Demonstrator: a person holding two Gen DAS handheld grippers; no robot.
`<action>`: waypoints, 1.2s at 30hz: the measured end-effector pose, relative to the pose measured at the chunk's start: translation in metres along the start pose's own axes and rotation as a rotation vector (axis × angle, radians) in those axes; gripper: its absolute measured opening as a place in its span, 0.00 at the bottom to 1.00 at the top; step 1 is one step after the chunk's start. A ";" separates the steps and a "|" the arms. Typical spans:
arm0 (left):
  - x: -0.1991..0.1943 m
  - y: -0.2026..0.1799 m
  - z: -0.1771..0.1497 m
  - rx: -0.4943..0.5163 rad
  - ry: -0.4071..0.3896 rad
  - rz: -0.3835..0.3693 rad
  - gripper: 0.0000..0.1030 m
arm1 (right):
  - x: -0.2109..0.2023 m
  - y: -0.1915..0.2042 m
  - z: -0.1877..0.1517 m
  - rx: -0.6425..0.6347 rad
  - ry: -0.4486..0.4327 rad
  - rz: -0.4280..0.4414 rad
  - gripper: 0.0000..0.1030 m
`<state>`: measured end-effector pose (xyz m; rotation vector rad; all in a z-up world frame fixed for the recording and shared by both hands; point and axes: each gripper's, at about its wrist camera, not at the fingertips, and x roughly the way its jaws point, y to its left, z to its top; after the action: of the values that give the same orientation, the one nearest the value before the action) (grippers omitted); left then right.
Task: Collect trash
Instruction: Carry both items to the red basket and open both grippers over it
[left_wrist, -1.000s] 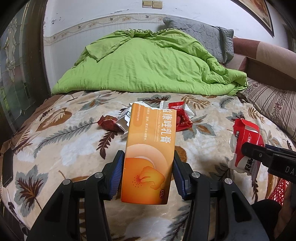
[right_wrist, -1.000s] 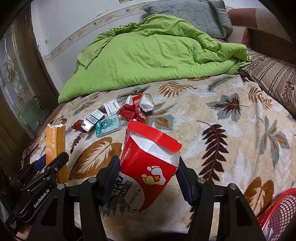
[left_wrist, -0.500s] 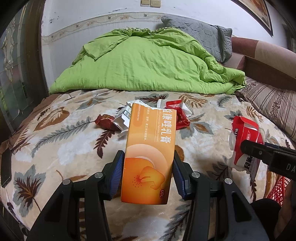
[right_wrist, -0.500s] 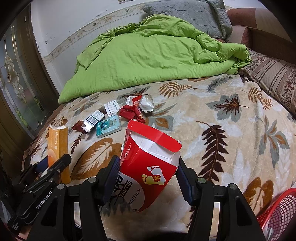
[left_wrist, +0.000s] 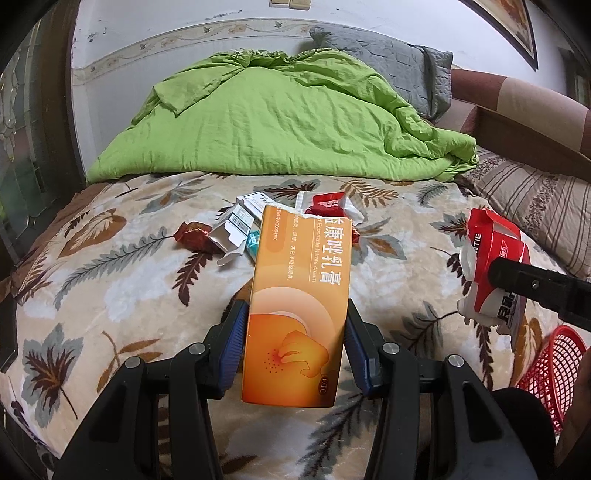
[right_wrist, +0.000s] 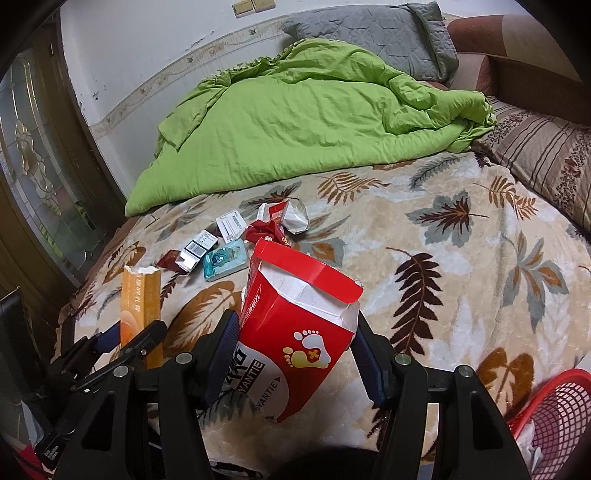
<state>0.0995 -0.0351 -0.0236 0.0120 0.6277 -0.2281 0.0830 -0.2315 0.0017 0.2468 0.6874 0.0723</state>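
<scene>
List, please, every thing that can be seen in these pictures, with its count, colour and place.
orange box: 1, orange, held in left gripper, top torn
red box: 1, red and white, held in right gripper, top open
teal packet: 1, teal, on blanket among litter
small cartons: 2, white with dark print, on blanket beside teal packet
red wrappers: several, red and dark red, on blanket in the litter pile
leaf blanket: 1, cream with brown and grey leaves, covers bed
green quilt: 1, green, heaped at far side of bed
grey pillow: 1, grey, behind quilt
striped pillow: 1, brown striped, right edge
red basket: 1, red mesh, lower right
left gripper: 1, black with blue pads
right gripper: 1, black with blue pads
</scene>
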 end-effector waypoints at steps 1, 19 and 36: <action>-0.001 -0.001 0.000 0.000 0.001 -0.004 0.47 | -0.002 0.000 0.000 0.003 -0.002 0.002 0.63; -0.025 -0.037 0.008 0.057 -0.013 -0.096 0.47 | -0.046 -0.031 0.005 0.074 -0.052 -0.020 0.63; -0.058 -0.159 0.020 0.250 0.028 -0.466 0.47 | -0.165 -0.154 -0.023 0.300 -0.140 -0.230 0.63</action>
<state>0.0315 -0.1799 0.0361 0.1102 0.6205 -0.7571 -0.0617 -0.4000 0.0484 0.4547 0.5818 -0.2677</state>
